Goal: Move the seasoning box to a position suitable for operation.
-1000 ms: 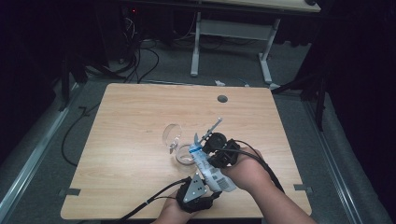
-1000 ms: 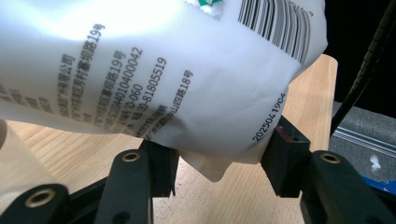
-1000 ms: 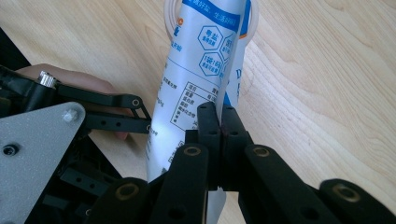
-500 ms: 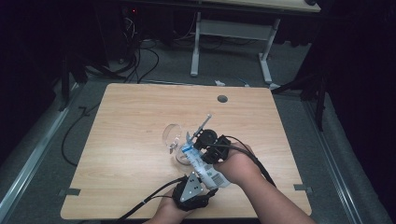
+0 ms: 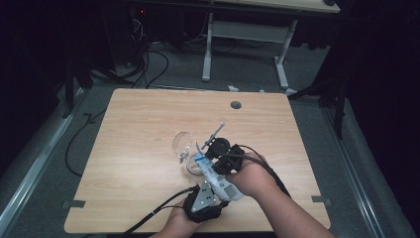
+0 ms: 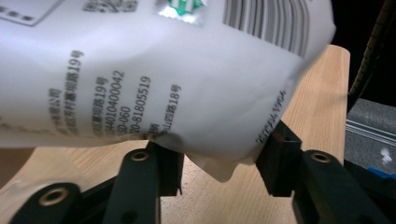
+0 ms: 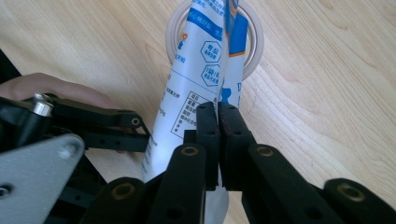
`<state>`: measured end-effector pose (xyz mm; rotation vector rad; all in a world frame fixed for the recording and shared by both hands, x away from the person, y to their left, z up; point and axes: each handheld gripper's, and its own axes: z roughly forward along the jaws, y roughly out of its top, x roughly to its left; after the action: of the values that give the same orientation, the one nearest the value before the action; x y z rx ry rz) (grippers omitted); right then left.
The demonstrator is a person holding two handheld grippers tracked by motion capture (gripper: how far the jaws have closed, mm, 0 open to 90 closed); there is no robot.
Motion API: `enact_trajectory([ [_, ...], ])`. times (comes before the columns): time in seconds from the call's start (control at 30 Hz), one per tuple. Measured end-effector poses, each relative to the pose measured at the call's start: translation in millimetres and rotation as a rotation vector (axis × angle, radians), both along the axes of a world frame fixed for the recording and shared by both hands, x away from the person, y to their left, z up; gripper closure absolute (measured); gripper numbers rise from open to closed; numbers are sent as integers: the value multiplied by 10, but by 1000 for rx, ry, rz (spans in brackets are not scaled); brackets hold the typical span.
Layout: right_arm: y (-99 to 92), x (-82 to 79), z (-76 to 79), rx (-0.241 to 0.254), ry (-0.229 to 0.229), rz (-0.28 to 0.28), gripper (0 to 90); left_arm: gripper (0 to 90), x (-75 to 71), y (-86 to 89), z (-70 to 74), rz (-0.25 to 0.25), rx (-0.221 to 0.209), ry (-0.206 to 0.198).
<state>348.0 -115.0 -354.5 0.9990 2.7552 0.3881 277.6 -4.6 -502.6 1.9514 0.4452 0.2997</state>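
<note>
A white and blue printed pouch (image 5: 218, 179) leans over the table's near middle, its top end over a small round white cup (image 5: 190, 167). My left gripper (image 5: 216, 188) holds the pouch's lower end. In the left gripper view the pouch (image 6: 163, 70) bulges between the jaws of the left gripper (image 6: 222, 163), which have just been closing, and both pads press on it. My right gripper (image 5: 209, 156) is pinched on the pouch higher up. In the right gripper view the right gripper (image 7: 218, 109) clamps a fold of the pouch (image 7: 196, 84) just short of the cup (image 7: 256, 49).
A clear glass bowl (image 5: 182, 143) stands tilted just left of the cup. The wooden table (image 5: 129, 129) has a cable hole (image 5: 236, 105) at the far right. Cables trail off the near edge. Another desk's legs stand on the floor beyond.
My right hand has shifted slightly left with the pouch's top, bringing it over the cup. The left hand stays in place.
</note>
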Motion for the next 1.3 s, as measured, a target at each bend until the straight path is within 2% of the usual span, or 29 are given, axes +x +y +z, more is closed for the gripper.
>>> enact_trajectory([
  [0.17,-24,0,3,10,-7,-5,900,590,9,12,8,5,7,0],
  [0.3,-17,17,22,12,-15,-9,898,599,22,26,14,13,-13,8],
  [0.4,-19,21,28,17,-18,-17,857,603,29,44,14,22,-36,24],
  [0.63,-49,11,27,17,-22,-23,817,608,47,74,10,37,-46,33],
  [0.8,-59,2,34,15,-15,-10,896,608,30,61,10,27,-48,34],
  [0.9,-49,-7,54,1,-15,9,900,607,29,58,19,19,-67,39],
  [1.07,-41,-3,94,6,-19,25,900,604,31,68,30,12,-97,42],
  [1.3,13,19,93,-11,-13,37,900,585,34,65,22,3,-85,37],
])
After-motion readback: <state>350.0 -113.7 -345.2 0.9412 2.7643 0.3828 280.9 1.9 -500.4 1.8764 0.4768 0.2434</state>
